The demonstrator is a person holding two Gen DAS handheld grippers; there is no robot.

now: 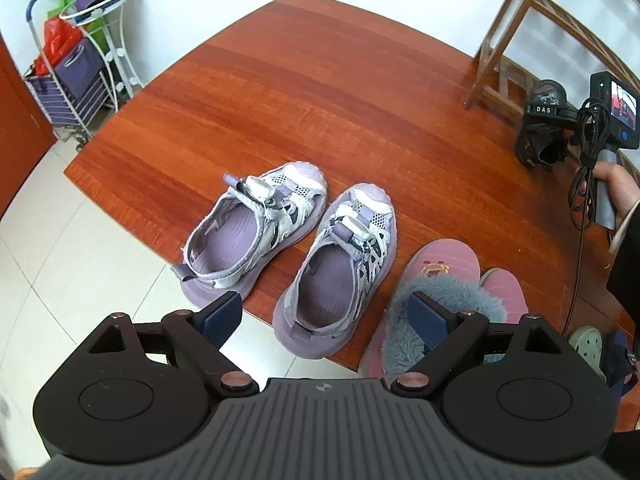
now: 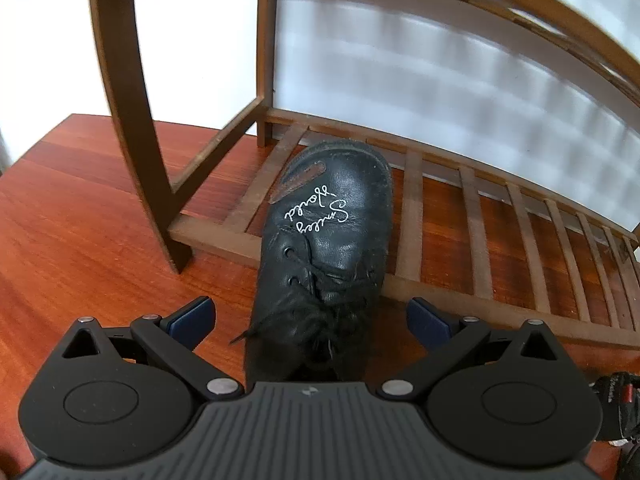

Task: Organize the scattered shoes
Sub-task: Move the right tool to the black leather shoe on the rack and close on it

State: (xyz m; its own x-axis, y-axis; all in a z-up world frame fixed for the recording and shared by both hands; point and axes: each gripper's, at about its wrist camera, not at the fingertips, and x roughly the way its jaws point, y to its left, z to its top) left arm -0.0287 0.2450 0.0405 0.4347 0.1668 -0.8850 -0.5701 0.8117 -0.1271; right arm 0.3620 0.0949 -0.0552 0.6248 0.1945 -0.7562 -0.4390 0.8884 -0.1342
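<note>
1. Step in hand, as I judge it: the black lace-up shoe [image 2: 324,256] is being placed on the wooden shoe rack [image 2: 472,216]. Its toe lies over the slats of the lowest shelf, its heel end towards the camera.
2. The right gripper [image 2: 310,320] has its jaws spread, a blue pad on each side of the shoe with a visible gap; nothing is clamped.
3. The left gripper [image 1: 322,320] hangs open and empty over the near edge of the red-brown wooden platform [image 1: 320,80].
4. Below it, 2 lilac mesh sneakers [image 1: 296,248] stand side by side, toes pointing away. Just to their right lie pink fur-trimmed slippers [image 1: 440,292], 1 partly under the other.
5. Next move, likely: the right gripper lifts clear of the black shoe, or nudges it fully onto the shelf; the left takes a sneaker.
6. In the way: the rack's front rail and upright post [image 2: 132,128] crowd the shoe's left side.
7. Nearby: a shopping trolley [image 1: 68,92] with bags.
</note>
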